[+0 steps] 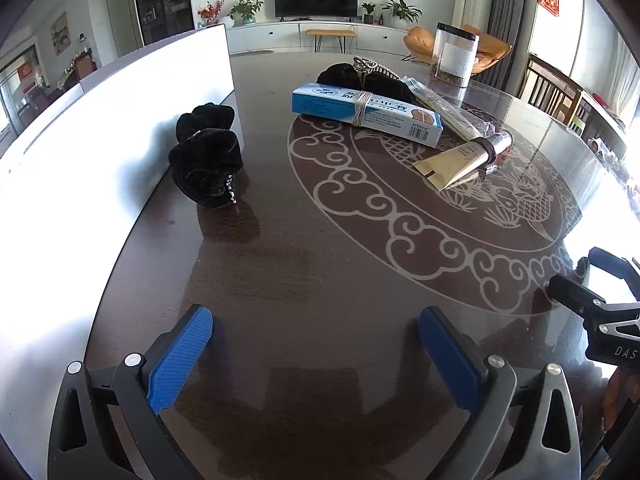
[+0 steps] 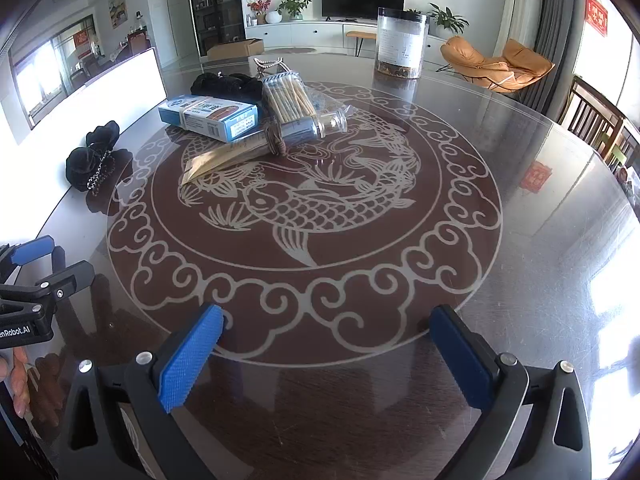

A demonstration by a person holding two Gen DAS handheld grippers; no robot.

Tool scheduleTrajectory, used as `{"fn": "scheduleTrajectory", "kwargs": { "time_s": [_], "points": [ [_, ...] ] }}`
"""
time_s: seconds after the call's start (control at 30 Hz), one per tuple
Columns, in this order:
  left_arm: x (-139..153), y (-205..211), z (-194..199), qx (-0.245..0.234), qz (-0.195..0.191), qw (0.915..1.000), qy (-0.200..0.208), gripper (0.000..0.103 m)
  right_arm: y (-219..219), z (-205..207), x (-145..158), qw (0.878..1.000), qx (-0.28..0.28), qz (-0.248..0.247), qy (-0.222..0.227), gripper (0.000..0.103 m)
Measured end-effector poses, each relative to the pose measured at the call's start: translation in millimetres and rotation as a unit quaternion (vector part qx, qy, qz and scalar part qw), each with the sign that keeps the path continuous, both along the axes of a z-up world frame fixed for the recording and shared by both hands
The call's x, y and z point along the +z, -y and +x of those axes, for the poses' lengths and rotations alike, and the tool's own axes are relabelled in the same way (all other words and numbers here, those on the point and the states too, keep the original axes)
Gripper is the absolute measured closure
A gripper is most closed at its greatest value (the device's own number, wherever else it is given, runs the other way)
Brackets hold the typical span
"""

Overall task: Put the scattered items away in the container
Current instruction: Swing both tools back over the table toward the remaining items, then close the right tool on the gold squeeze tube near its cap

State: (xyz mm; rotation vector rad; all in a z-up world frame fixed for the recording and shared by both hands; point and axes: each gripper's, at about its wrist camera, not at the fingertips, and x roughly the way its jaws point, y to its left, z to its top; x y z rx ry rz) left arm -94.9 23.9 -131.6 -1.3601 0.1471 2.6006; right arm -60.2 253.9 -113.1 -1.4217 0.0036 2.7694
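Observation:
My left gripper (image 1: 316, 320) hangs open low over the dark glass-topped table (image 1: 320, 264), nothing between its blue pads. A black velvet scrunchie (image 1: 206, 160) lies ahead to the left, against the wall of the white container (image 1: 120, 120). Farther off are a blue carton (image 1: 366, 114), a second black scrunchie (image 1: 368, 80), a packet of thin sticks (image 1: 448, 116) and a beige tube (image 1: 460, 160). My right gripper (image 2: 328, 320) is also open and empty, over the table's carp pattern. From there the pile shows as blue carton (image 2: 208, 116), sticks (image 2: 292, 98) and tube (image 2: 240, 152).
A clear jar with a black lid (image 2: 400, 44) stands beyond the pile. The left gripper (image 2: 60, 264) shows at the left edge of the right wrist view, a hand (image 2: 16, 376) below it. Wooden chairs (image 2: 600, 128) stand at the table's right rim.

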Motion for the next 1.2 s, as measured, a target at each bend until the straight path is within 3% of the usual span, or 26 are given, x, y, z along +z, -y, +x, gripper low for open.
{"fn": "scheduleTrajectory", "kwargs": {
  "time_s": [0.4,0.5,0.67,0.8,0.87,0.93,1.2],
  "points": [
    [1,0,3,0.005,-0.002,1.0000,-0.006,0.000,0,0,0,1.000,0.001,0.000,0.001,0.000],
    [1,0,3,0.005,-0.001,1.0000,-0.006,0.000,-2,-8,6,1.000,0.011,-0.020,-0.011,0.000],
    [1,1,3,0.005,-0.001,1.0000,-0.006,0.000,2,-71,38,0.999,0.008,-0.031,-0.037,0.000],
    [1,1,3,0.005,-0.001,1.0000,-0.006,0.000,6,-138,30,0.999,-0.029,-0.021,0.000,0.000],
    [1,1,3,0.005,-0.001,1.0000,-0.006,0.000,7,-155,25,0.999,-0.041,-0.035,-0.001,0.000],
    [1,1,2,0.005,-0.001,1.0000,-0.006,0.000,10,-166,13,0.998,-0.054,-0.022,0.025,0.000],
    [1,0,3,0.005,-0.001,1.0000,-0.006,0.000,-17,-110,1,0.999,-0.045,0.021,0.008,0.000]
  ]
}}
